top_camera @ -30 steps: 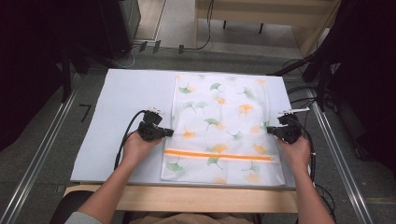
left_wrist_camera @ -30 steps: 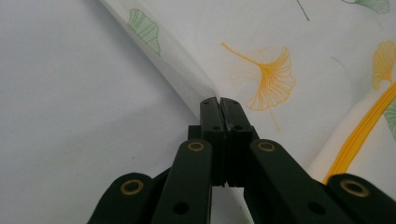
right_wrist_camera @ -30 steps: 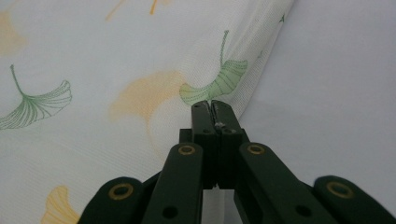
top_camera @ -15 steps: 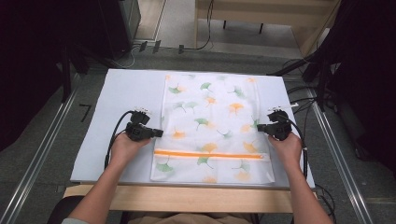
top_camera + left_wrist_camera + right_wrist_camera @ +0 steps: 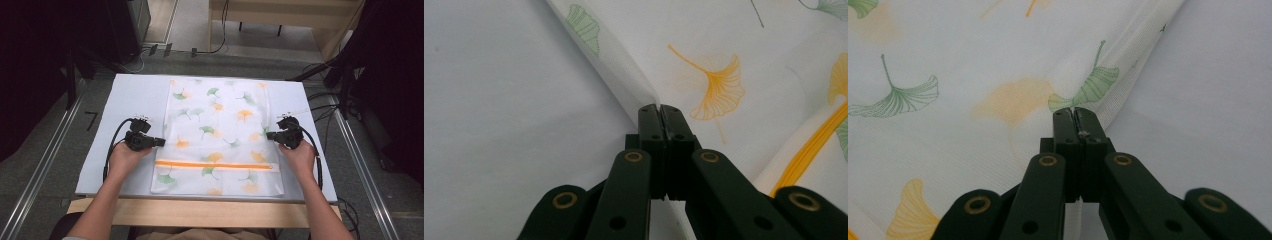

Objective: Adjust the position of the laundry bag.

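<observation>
Two tongs (image 5: 161, 142) (image 5: 269, 135) pinching mesh bag (image 5: 220, 125) edges

Left gripper (image 5: 159, 142): held in the left hand (image 5: 126, 156), jaws pressed together, tips pointing inward toward the opposite gripper.
Right gripper (image 5: 270, 135): held in the right hand (image 5: 299, 152), jaws pressed together, tips pointing inward.
Forearms: both extended forward, spread apart.
</observation>
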